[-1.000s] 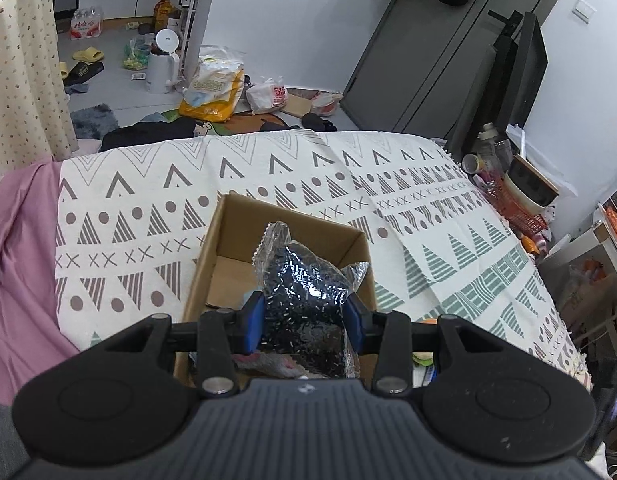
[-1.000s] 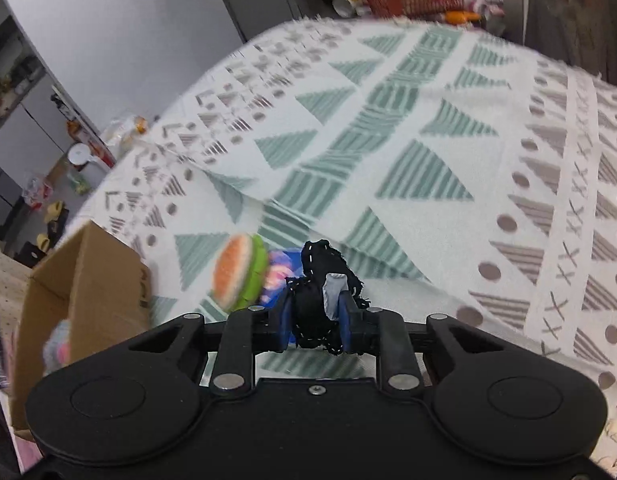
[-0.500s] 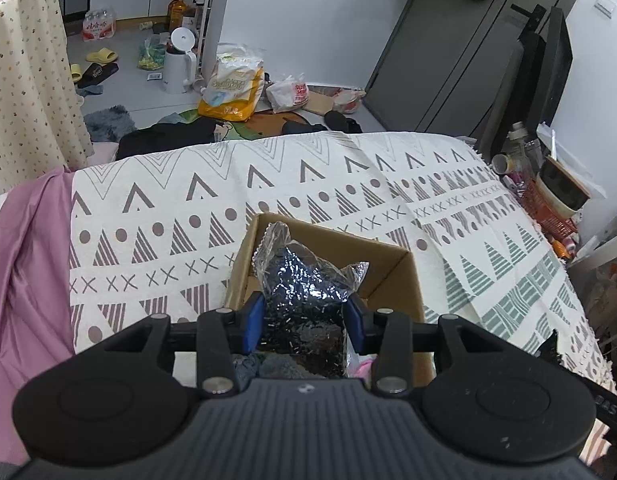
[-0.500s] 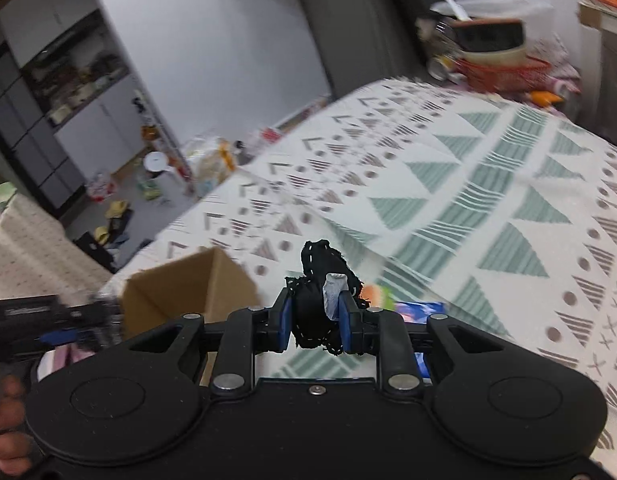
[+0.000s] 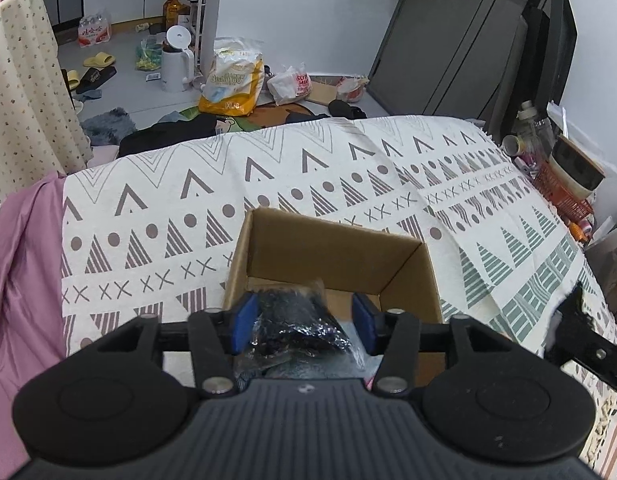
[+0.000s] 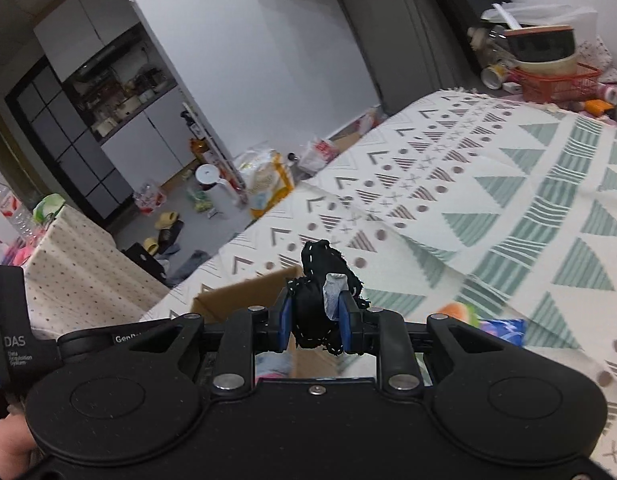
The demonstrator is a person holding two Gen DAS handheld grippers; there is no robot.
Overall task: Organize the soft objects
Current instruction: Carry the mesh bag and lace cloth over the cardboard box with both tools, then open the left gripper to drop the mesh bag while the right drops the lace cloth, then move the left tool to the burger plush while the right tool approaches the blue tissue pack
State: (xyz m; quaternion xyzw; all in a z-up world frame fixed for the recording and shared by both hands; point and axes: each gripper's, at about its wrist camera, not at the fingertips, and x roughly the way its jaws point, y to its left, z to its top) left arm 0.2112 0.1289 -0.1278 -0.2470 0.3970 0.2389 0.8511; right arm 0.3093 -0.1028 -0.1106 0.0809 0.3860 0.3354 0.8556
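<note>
left wrist: left gripper [image 5: 304, 322] spread wide, one shiny black bag [image 5: 298, 324] lying loose between its pads, lower centre, in the one cardboard box [image 5: 332, 256] on the bed | right wrist: right gripper [image 6: 316, 320] pinching one black fabric bundle [image 6: 320, 300] at frame centre, above the box's edge

Two black ribbed tools [image 5: 304, 322] [image 6: 314, 322]; blue pads [image 5: 241, 322]; silver screws; white "DAS" lettering
</note>
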